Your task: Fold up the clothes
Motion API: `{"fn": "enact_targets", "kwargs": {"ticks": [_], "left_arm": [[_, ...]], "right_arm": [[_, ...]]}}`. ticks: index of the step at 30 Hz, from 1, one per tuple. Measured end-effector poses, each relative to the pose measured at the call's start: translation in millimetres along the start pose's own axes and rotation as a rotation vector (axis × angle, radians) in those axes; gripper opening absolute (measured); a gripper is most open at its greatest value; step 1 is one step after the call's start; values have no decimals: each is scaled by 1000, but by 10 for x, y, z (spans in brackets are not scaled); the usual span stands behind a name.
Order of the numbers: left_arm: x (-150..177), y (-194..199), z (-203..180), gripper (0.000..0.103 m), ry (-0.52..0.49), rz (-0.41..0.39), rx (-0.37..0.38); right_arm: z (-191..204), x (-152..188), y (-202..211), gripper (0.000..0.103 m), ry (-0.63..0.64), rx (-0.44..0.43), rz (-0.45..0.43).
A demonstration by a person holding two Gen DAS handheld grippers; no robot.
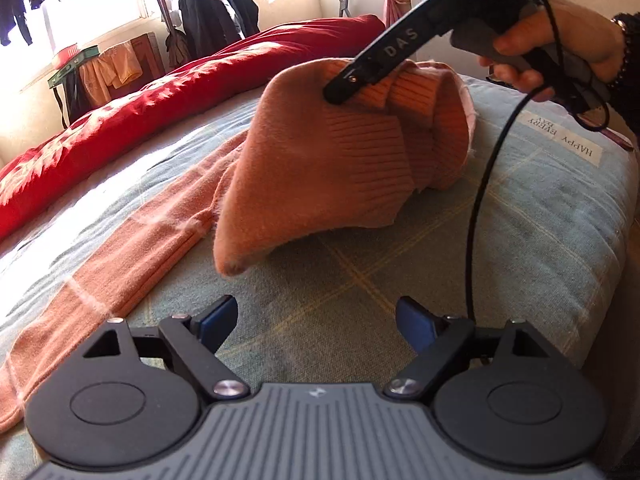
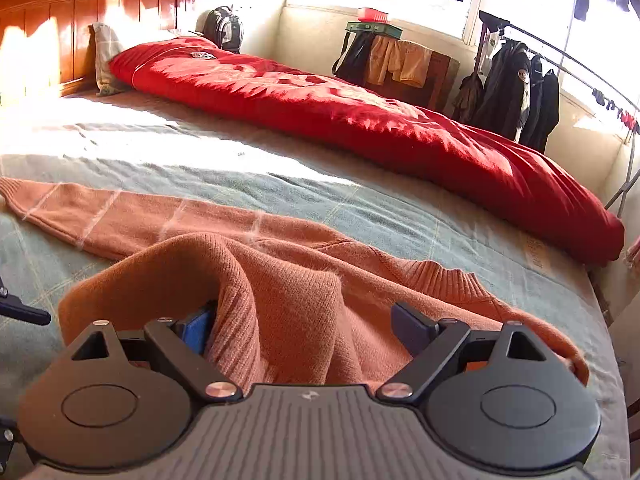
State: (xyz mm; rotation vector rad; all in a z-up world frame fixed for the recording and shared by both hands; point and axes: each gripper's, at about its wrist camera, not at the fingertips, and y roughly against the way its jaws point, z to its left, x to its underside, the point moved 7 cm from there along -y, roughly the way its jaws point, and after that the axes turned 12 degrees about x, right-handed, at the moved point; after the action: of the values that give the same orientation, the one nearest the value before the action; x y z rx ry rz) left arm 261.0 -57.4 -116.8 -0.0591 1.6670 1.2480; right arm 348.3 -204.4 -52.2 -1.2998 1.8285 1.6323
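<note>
An orange knitted sweater [image 1: 320, 168] lies on the blue-green checked bed sheet [image 1: 400, 280], one long sleeve [image 1: 120, 264] stretched out to the left. A hand [image 1: 560, 48] holds my right gripper [image 1: 340, 88] at the ribbed hem, which is raised off the bed like a tent. In the right wrist view the right gripper [image 2: 304, 332] has its jaws wide apart, with a bunched fold of the sweater [image 2: 300, 264] between them and lapping over the left pad. My left gripper [image 1: 316, 320] hovers open over bare sheet, just short of the sweater's low corner, holding nothing.
A red quilt [image 2: 360, 120] runs along the far side of the bed up to the wooden headboard [image 2: 60, 28]. A black cable [image 1: 480, 200] hangs from the right gripper over the sheet. The bed's edge [image 1: 624, 220] falls away on the right. A clothes rack [image 2: 520, 88] stands by the window.
</note>
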Motion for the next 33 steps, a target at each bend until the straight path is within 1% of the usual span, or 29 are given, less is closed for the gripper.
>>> {"fn": "enact_targets", "kwargs": {"ticks": [3, 4, 5, 7, 11, 14, 16, 19, 20, 22, 24, 28, 29, 30, 31, 33], "left_arm": [[-44, -98, 54, 86, -26, 3, -12], [-51, -123, 75, 86, -31, 4, -18], [-57, -156, 107, 86, -36, 8, -22], [-73, -203, 173, 86, -38, 14, -35], [-112, -213, 278, 86, -46, 10, -65], [-157, -171, 304, 86, -67, -4, -81], [-195, -144, 303, 86, -103, -11, -106], [-258, -118, 280, 86, -180, -35, -151], [-280, -120, 264, 86, -207, -49, -168], [-315, -146, 226, 86, -249, -51, -194], [-365, -176, 148, 86, -319, -59, -219], [-435, -261, -55, 86, -467, -78, -246], [-441, -305, -118, 86, -517, -77, -250], [-447, -349, -179, 85, -566, -77, -256], [-457, -386, -214, 80, -605, -83, -275], [-488, -455, -262, 75, -671, -93, -312]], "right_arm": [[-74, -54, -383, 93, -34, -23, 47], [-93, -58, -515, 96, -46, -30, 64], [-113, -63, -646, 101, -58, -37, 82], [-144, -60, -887, 103, -82, -54, 116], [-193, 12, -999, 103, -174, -122, 149], [-255, 25, -803, 103, -221, -156, 131], [-288, 14, -543, 103, -225, -173, 99], [-325, 34, -142, 103, -221, -189, 58], [-332, 66, -15, 103, -221, -192, 49], [-332, 178, 229, 103, -233, -205, 44], [-309, 340, 404, 103, -249, -211, 55], [-178, 754, 553, 103, -235, -187, 118], [-145, 857, 590, 103, -231, -182, 133], [-113, 961, 628, 103, -228, -176, 149], [-80, 1064, 666, 103, -224, -170, 165], [-34, 1206, 694, 103, -241, -169, 188]]}}
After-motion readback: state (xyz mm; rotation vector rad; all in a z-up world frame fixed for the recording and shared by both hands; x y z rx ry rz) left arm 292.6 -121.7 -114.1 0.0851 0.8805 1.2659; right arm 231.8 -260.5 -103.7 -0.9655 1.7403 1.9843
